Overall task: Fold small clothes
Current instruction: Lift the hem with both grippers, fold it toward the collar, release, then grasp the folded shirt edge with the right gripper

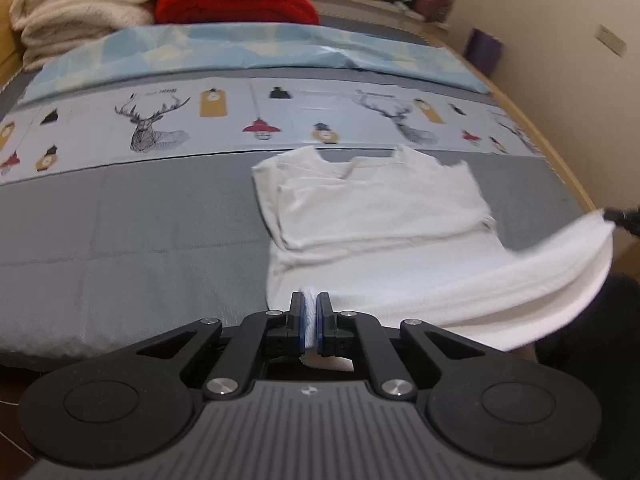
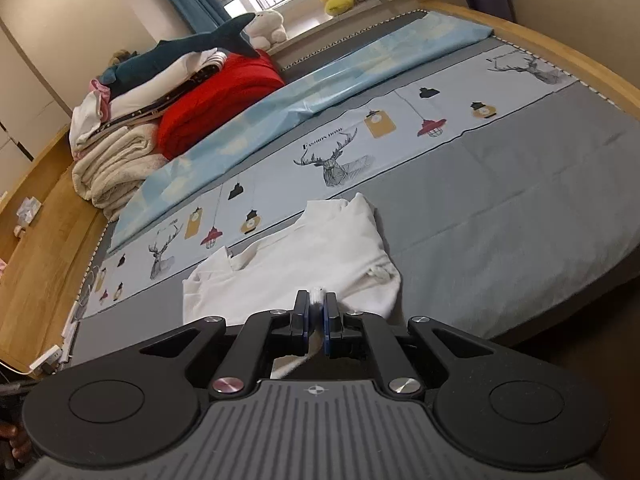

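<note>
A small white shirt (image 1: 380,204) lies on the grey bed cover, sleeves folded inward, neckline toward the printed sheet. My left gripper (image 1: 310,300) is shut on the shirt's near hem, white cloth pinched between its blue pads. The hem rises in a curved band to the right, where the other gripper's black tip (image 1: 624,218) holds the far corner. In the right wrist view the same white shirt (image 2: 320,256) lies ahead, and my right gripper (image 2: 316,300) is shut on a fold of its hem, lifted off the bed.
A printed deer sheet (image 1: 160,128) and a light blue sheet (image 1: 240,52) cross the bed behind the shirt. Folded cream towels (image 1: 80,4), a red blanket (image 1: 236,0) and a plush shark (image 2: 192,48) are stacked at the head. A wooden bed frame (image 2: 580,64) borders the mattress.
</note>
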The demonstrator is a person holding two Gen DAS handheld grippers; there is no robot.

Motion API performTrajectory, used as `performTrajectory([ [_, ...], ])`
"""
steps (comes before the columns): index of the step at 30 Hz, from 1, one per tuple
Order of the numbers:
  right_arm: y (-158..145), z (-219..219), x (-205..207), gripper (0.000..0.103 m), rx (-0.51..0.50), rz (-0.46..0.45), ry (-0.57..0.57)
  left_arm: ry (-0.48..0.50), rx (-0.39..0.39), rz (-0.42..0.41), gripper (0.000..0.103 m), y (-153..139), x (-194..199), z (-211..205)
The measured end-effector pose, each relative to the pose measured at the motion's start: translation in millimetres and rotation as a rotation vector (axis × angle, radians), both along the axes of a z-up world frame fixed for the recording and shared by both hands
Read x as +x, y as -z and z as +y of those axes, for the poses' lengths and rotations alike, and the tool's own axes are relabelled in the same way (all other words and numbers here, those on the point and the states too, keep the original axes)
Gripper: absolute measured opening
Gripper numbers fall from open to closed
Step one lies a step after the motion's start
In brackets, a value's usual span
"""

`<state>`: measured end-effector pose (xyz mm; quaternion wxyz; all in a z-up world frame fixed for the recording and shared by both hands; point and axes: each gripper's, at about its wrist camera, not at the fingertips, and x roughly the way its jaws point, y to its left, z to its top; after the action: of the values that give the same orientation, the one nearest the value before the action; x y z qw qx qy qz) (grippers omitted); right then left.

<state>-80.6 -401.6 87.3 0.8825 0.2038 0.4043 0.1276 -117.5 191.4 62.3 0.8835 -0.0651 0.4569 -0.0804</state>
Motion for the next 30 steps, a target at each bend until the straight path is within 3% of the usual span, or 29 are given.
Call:
performTrajectory([
  [3, 21.7, 11.6, 42.9, 0.006, -0.034, 0.035, 0.023, -0.046, -0.044, 0.018, 0.005, 23.6, 58.5, 10.8],
  [7, 58.8, 29.8, 129.0, 0.006, -0.074, 0.098, 0.071, -0.113, -0.022, 0.036, 0.005, 59.2, 149.4, 30.0],
  [10, 83.5, 41.8, 191.8, 0.007, -0.068, 0.094, 0.090, -0.179, -0.044, 0.025, 0.009, 79.3, 195.2, 48.5],
  [12, 98.9, 40.8, 216.5, 0.010, -0.083, 0.112, 0.160, -0.259, -0.100, -0.015, 0.015, 90.5, 201.4, 65.0],
  [14, 116.1, 33.2, 225.2, 0.012, -0.048, 0.119, 0.198, -0.295, -0.150, 0.053, 0.017, 108.4, 204.0, 74.2],
  [15, 126.7, 30.1, 223.3, 0.012, -0.031, 0.106, 0.198, -0.299, -0.142, 0.108, 0.017, 113.7, 207.5, 74.7],
  [16, 138.2, 28.4, 219.1, 0.012, -0.036, 0.102, 0.187, -0.286, -0.132, 0.104, 0.017, 114.0, 208.7, 74.2],
  [18, 155.2, 28.0, 224.6, 0.012, -0.082, 0.202, 0.190, -0.234, -0.101, 0.082, 0.025, 113.1, 213.1, 69.7],
  [20, 154.3, 30.9, 228.4, 0.012, -0.075, 0.147, 0.165, -0.217, -0.094, 0.088, 0.041, 120.2, 216.7, 68.2],
  [23, 161.5, 46.7, 237.0, 0.018, -0.171, 0.102, 0.085, -0.233, -0.102, 0.153, 0.041, 133.8, 226.1, 65.2],
  [26, 177.2, 65.8, 248.8, 0.022, -0.254, 0.145, -0.021, -0.214, -0.099, 0.130, 0.041, 133.8, 236.5, 55.8],
  [30, 175.5, 87.9, 255.9, 0.035, -0.358, 0.060, -0.103, -0.210, -0.051, 0.143, 0.041, 142.3, 251.3, 41.6],
])
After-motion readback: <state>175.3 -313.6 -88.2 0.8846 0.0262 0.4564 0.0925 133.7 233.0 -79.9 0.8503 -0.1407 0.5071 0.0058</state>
